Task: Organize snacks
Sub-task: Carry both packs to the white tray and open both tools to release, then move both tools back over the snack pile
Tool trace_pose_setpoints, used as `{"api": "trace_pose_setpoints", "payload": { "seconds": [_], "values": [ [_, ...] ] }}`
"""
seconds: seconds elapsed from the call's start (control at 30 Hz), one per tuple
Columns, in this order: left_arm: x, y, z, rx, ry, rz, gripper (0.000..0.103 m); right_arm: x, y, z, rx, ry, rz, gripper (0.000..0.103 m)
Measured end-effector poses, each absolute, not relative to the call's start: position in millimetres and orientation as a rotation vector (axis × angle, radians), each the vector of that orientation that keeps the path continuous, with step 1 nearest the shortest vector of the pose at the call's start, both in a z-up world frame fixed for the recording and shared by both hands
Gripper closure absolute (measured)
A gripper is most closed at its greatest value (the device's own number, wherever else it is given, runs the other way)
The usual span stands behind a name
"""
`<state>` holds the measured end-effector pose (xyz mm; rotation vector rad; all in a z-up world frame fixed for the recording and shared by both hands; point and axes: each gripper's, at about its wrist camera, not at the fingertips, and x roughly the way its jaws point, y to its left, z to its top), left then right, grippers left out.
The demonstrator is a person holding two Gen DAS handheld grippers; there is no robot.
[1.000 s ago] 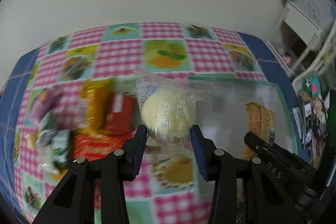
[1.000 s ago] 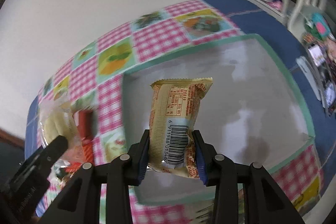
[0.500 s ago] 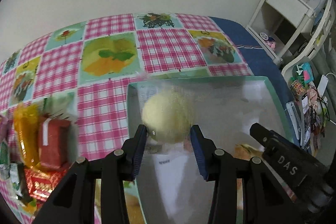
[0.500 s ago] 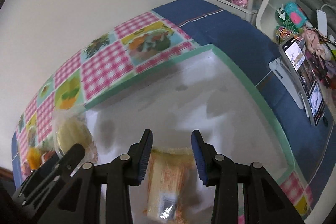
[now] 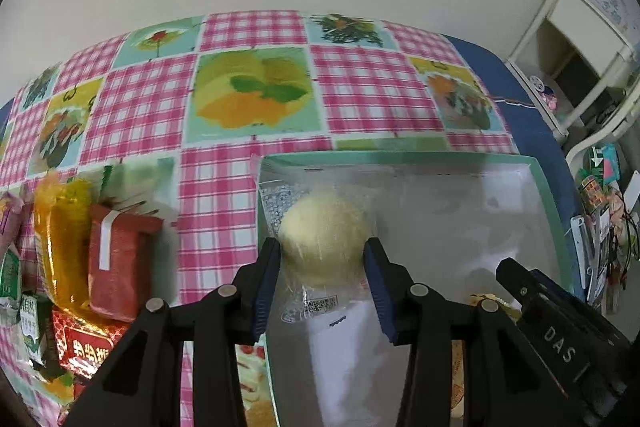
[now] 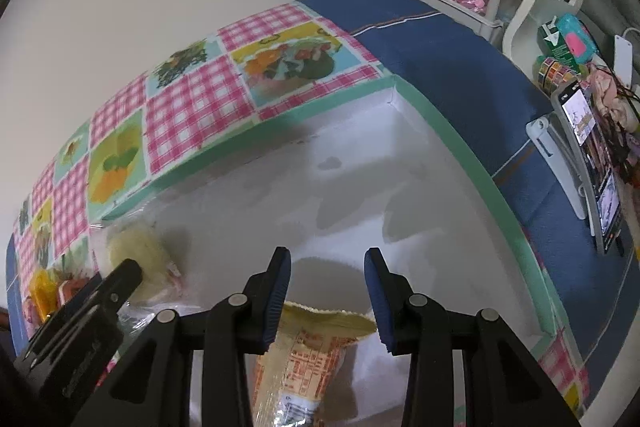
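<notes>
bun wrapper (image 5: 316,307): clear glossy plastic | tablecloth (image 5: 224,195): smooth printed | box (image 6: 448,143): matt

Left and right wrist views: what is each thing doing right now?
round bun: wrapped in clear plastic, held over the tray.
left gripper: fingers shut on the bun.
yellow packet: gripped far back between the fingers.
right gripper: shut on the packet.
tray: flat on the tablecloth.
snack pile: lying outside the tray.
phone: propped up, screen lit.
</notes>
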<state>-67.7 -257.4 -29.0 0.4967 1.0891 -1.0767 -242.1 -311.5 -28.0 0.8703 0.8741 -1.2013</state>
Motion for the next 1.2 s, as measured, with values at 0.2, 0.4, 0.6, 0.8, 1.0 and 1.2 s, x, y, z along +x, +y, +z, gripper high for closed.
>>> {"api": "trace_pose_setpoints", "payload": {
  "seconds": [0.2,0.4,0.6,0.8,1.0,1.2],
  "values": [
    [-55,-247,-21,0.503,1.12,-1.043,0.043,-225,-301,-21,0.843,0.912,-1.137,0.057],
    [-53,-232,-1,0.471,1.131,-1.034,0.025,-218,-292,-16,0.822,0.931,-1.117,0.038],
    [-37,-204,14,0.472,1.083,-0.932,0.013,-212,-277,-10,0.796,0.933,-1.092,0.022],
    [-7,-161,19,0.464,1.042,-0.792,0.008,-195,-254,-6,0.758,0.939,-1.031,0.007],
    [19,-113,25,0.426,1.007,-0.699,0.003,-178,-231,2,0.703,0.934,-0.992,0.0],
    [37,-73,33,0.418,0.955,-0.619,0.001,-163,-208,2,0.712,0.921,-0.938,0.0]
  ]
}}
